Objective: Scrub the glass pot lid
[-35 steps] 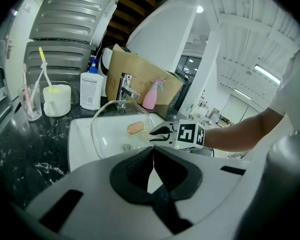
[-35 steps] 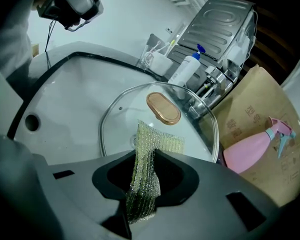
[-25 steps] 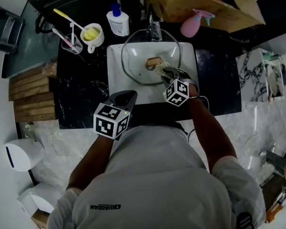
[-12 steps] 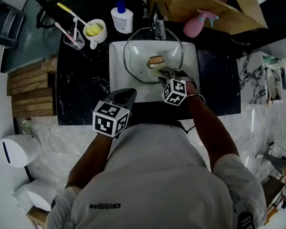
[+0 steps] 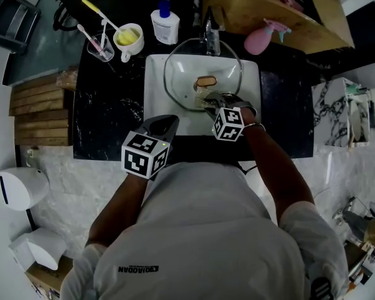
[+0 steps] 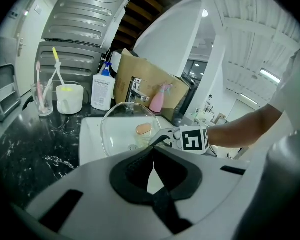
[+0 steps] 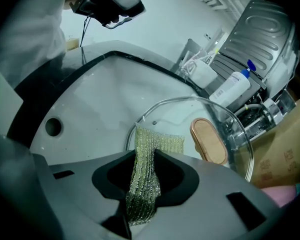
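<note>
Nearest, the left gripper (image 5: 163,125) hangs at the sink's (image 5: 155,99) near edge, jaws pressed together on nothing. The right gripper (image 5: 207,99) is clenched on one mesh scourer (image 7: 146,156), whose free end lies spread on the lid (image 5: 182,74). The one glass lid sits in the sink, handle (image 5: 205,81) upward, the handle's long axis running left-right. Beyond stand one tap (image 5: 212,39), one bottle (image 5: 165,22) and one mug (image 5: 128,37).

Clear glossy glass lid (image 7: 190,124), wood-look knob (image 7: 208,140), glittery mesh scrubbing cloth (image 7: 149,169)
</note>
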{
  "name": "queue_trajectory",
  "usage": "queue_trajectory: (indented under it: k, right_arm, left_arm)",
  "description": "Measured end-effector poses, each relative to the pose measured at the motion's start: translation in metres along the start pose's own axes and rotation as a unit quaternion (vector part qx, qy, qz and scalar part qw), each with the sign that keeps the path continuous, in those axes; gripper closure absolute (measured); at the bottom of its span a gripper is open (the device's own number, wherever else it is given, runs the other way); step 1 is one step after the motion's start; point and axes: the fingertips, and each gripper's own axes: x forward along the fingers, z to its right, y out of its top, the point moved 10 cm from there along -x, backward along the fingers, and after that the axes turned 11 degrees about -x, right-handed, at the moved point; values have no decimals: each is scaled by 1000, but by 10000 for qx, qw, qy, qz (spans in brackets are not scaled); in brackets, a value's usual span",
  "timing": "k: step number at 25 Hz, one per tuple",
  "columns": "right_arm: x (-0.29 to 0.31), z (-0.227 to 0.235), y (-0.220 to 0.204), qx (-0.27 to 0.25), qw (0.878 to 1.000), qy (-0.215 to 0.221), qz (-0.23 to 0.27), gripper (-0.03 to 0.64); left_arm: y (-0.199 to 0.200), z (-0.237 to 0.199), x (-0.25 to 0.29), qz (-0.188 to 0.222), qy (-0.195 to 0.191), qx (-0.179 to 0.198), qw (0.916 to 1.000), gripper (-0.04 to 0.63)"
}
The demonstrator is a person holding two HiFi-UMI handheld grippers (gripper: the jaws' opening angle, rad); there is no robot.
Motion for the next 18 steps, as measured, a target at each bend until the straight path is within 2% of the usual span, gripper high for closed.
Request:
queue_trajectory:
  k: [10, 18]
  right_arm:
    - [10, -2, 8, -206, 9929, 1098, 420, 495]
    - [17, -7, 8, 11, 9811, 1812, 677, 495]
  left_arm:
    - [-4, 3, 0, 128, 229, -206, 9994, 580]
    - [-9, 2, -2, 186, 327, -306, 9988, 580]
